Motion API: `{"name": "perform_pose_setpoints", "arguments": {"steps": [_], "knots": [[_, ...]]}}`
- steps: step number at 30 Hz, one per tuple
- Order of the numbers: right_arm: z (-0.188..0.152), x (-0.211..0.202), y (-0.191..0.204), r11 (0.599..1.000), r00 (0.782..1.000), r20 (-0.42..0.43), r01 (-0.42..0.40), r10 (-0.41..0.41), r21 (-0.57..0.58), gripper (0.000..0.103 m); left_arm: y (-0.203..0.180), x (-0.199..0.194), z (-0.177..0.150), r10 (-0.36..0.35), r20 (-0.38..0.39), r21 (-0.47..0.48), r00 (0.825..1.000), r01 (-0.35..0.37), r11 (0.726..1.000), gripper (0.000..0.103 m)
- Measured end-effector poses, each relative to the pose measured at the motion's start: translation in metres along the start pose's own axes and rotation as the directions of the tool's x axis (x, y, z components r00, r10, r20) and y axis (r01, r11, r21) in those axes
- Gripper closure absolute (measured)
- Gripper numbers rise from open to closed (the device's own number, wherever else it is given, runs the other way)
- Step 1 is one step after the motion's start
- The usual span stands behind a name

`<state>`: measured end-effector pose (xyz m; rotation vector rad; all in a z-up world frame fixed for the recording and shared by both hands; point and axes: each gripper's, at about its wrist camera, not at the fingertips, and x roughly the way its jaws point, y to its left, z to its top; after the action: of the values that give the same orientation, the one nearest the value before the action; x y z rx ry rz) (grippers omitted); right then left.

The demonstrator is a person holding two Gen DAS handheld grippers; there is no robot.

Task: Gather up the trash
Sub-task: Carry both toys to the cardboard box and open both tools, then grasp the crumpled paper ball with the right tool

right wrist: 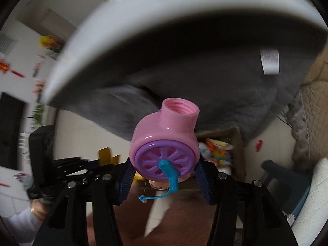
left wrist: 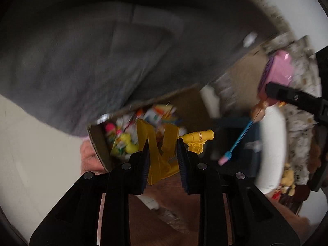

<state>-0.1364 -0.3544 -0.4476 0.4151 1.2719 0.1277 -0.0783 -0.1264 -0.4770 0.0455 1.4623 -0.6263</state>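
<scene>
My left gripper (left wrist: 163, 143) is shut on a yellow plastic toy piece (left wrist: 158, 143) with a yellow telescope part (left wrist: 197, 138) sticking out to the right. It hangs just in front of an open cardboard box (left wrist: 98, 143) full of colourful trash. My right gripper (right wrist: 164, 164) is shut on a pink toy (right wrist: 166, 141) with a purple wheel and a blue crank. The same pink toy (left wrist: 280, 67) and right gripper show at the right of the left wrist view. The cardboard box (right wrist: 237, 143) lies ahead and to the right in the right wrist view.
A grey quilted blanket (left wrist: 92, 61) hangs over the box. A white rounded edge (right wrist: 143, 20) arches overhead. A dark blue stool (right wrist: 287, 176) stands at the right. The floor below is brown wood and pale tile. The left gripper (right wrist: 61, 170) shows at the left.
</scene>
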Motion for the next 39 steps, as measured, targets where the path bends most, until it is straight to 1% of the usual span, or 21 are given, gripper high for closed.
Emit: {"name": "perform_pose_setpoints", "arguments": {"steps": [2,4,5,6,7,8,9,11,14,20,23,25,26,28,29,31,32,33,36,37,39], "knots": [[-0.010,0.045,-0.025,0.998,0.999,-0.019,0.048,-0.047,0.043,0.050,0.014,0.048,-0.004,0.021,-0.059,-0.024,0.998,-0.023,0.999,0.078],[-0.015,0.080,-0.043,0.994,0.996,-0.050,0.083,-0.080,0.073,0.049,0.027,0.095,-0.004,0.073,-0.107,-0.036,0.992,-0.077,0.996,0.078],[-0.017,0.103,-0.055,0.991,0.992,-0.073,0.105,-0.098,0.086,0.049,0.034,0.112,-0.004,0.089,-0.133,-0.043,0.987,-0.096,0.994,0.076],[-0.017,0.119,-0.061,0.987,0.988,-0.091,0.134,-0.126,0.092,0.048,0.040,0.133,-0.001,0.113,-0.166,-0.044,0.980,-0.122,0.992,0.059],[-0.018,0.133,-0.068,0.982,0.983,-0.115,0.158,-0.146,0.106,0.037,0.046,0.147,-0.003,0.137,-0.185,-0.045,0.973,-0.148,0.988,0.047],[-0.018,0.145,-0.077,0.978,0.979,-0.136,0.167,-0.150,0.124,0.031,0.048,0.166,-0.005,0.176,-0.198,-0.038,0.964,-0.187,0.982,0.026],[-0.017,0.158,-0.084,0.972,0.973,-0.162,0.185,-0.161,0.144,0.027,0.049,0.179,-0.002,0.206,-0.211,-0.026,0.955,-0.217,0.976,0.023],[-0.015,0.170,-0.091,0.965,0.964,-0.200,0.210,-0.177,0.157,0.028,0.048,0.192,0.004,0.231,-0.239,-0.009,0.943,-0.240,0.971,0.023],[-0.011,0.161,-0.092,0.961,0.959,-0.202,0.230,-0.198,0.153,0.027,0.045,0.190,0.009,0.237,-0.250,-0.005,0.939,-0.246,0.969,0.023],[-0.002,0.115,-0.071,0.967,0.968,-0.158,0.217,-0.195,0.135,0.021,0.031,0.134,0.014,0.234,-0.206,-0.028,0.950,-0.245,0.969,0.023],[0.003,0.079,-0.051,0.975,0.976,-0.125,0.193,-0.179,0.111,0.019,0.016,0.084,0.019,0.227,-0.170,-0.018,0.959,-0.233,0.972,0.023],[0.008,0.046,-0.033,0.983,0.984,-0.097,0.157,-0.148,0.092,0.019,0.004,0.042,0.021,0.197,-0.130,0.006,0.972,-0.198,0.980,0.023],[0.009,0.028,-0.023,0.987,0.989,-0.075,0.133,-0.126,0.087,0.019,-0.003,0.014,0.022,0.171,-0.100,0.023,0.980,-0.169,0.985,0.023],[0.016,-0.007,-0.002,0.996,0.999,-0.022,0.042,-0.041,0.076,0.018,-0.013,-0.031,0.023,0.109,-0.055,0.057,0.993,-0.106,0.993,0.022],[0.024,-0.033,0.014,0.996,0.999,0.017,-0.051,0.050,0.068,0.017,-0.017,-0.059,0.024,0.074,-0.029,0.073,0.997,-0.072,0.995,0.022],[0.042,-0.067,0.039,0.983,0.982,0.080,-0.176,0.172,0.046,0.013,-0.017,-0.108,0.026,0.024,0.034,0.084,0.999,-0.027,0.996,0.019],[0.057,-0.089,0.056,0.969,0.961,0.136,-0.247,0.241,0.026,0.010,-0.015,-0.124,0.027,0.017,0.062,0.082,0.998,-0.022,0.996,0.013],[0.071,-0.104,0.068,0.962,0.946,0.183,-0.273,0.267,0.011,0.004,-0.012,-0.142,0.029,0.021,0.100,0.071,0.995,-0.028,0.997,0.012],[0.123,-0.124,0.096,0.952,0.914,0.274,-0.306,0.299,-0.017,0.005,0.003,-0.190,0.046,0.047,0.207,0.038,0.977,-0.056,0.998,0.012],[0.141,-0.124,0.104,0.956,0.914,0.289,-0.294,0.285,-0.011,0.005,0.005,-0.201,0.052,0.067,0.231,0.030,0.971,-0.076,0.997,0.012],[0.193,-0.118,0.125,0.972,0.919,0.326,-0.236,0.222,0.003,0.005,0.016,-0.222,0.067,0.118,0.302,0.018,0.946,-0.129,0.991,0.012]]}}
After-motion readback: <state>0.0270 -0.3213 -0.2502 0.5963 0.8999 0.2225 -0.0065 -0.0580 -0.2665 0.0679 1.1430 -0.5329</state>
